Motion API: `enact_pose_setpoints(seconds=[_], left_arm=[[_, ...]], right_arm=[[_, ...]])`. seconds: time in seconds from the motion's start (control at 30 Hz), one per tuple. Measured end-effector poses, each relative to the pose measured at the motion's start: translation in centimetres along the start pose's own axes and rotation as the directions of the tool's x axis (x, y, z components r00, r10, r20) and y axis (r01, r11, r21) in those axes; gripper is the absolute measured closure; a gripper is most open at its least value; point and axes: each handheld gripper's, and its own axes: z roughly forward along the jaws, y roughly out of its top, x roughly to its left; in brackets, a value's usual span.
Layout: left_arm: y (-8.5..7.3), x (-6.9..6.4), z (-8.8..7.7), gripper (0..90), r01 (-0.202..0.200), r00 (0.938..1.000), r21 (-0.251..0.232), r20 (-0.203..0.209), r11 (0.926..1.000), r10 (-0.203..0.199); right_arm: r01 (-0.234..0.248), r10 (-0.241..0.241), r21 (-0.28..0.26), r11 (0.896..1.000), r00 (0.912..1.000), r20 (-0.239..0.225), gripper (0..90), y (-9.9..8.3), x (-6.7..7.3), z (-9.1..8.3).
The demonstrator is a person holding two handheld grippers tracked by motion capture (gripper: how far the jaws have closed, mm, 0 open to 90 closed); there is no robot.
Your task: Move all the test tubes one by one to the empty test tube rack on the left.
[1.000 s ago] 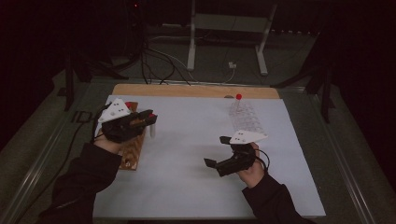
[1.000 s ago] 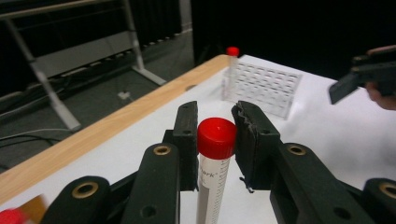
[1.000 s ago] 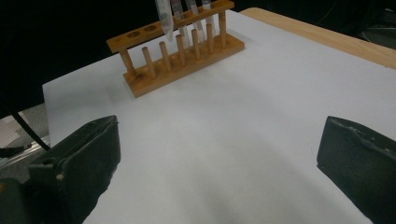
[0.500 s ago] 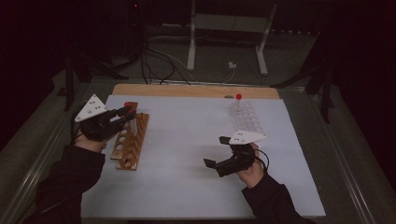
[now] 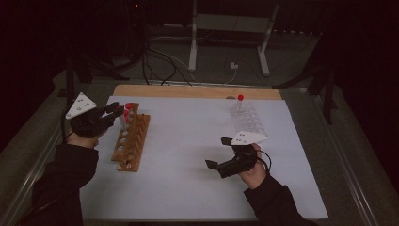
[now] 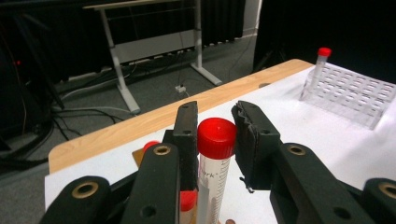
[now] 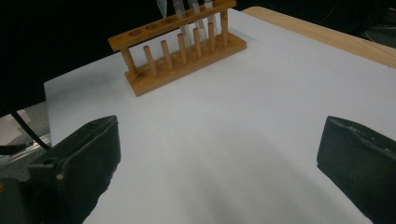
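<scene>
I'm holding the left gripper point(image 6: 212, 140) at the far end of the wooden rack point(image 5: 131, 141), its jaws clamped on a red-capped tube point(image 6: 215, 158) just under the cap. The tube's long axis is standing upright, other red caps sitting right below it. The clear rack point(image 5: 247, 117) is lying toward three o'clock across the white mat point(image 5: 197, 155), so the carry is running that way. My right gripper point(image 5: 214, 165) is idling nearer it, jaws spread wide, gripping nothing.
</scene>
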Motion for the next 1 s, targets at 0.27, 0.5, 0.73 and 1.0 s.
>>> enact_pose_setpoints(seconds=[0.27,0.5,0.73,1.0], left_arm=[[-2.2,0.6,0.9,72.1,0.035,0.9993,0.035,-0.014,0.9988,-0.035],[-3.9,0.6,1.5,72.1,0.056,0.9984,0.069,-0.014,0.9961,-0.055],[-4.9,0.5,2.0,72.0,0.066,0.9978,0.093,-0.019,0.9935,-0.064],[-6.1,0.4,1.9,71.9,0.068,0.9976,0.108,-0.022,0.9917,-0.066]], right_arm=[[0.001,-0.001,-0.002,1.0,1.0,0.003,0.0,0.0,0.0,-0.1],[0.002,-0.002,0.003,1.0,1.0,0.001,0.0,-0.1,0.0,0.0],[0.001,-0.001,0.002,1.0,1.0,-0.002,0.0,-0.1,0.0,-0.1],[0.001,-0.001,0.002,1.0,1.0,0.0,0.0,-0.1,-0.1,-0.1]])
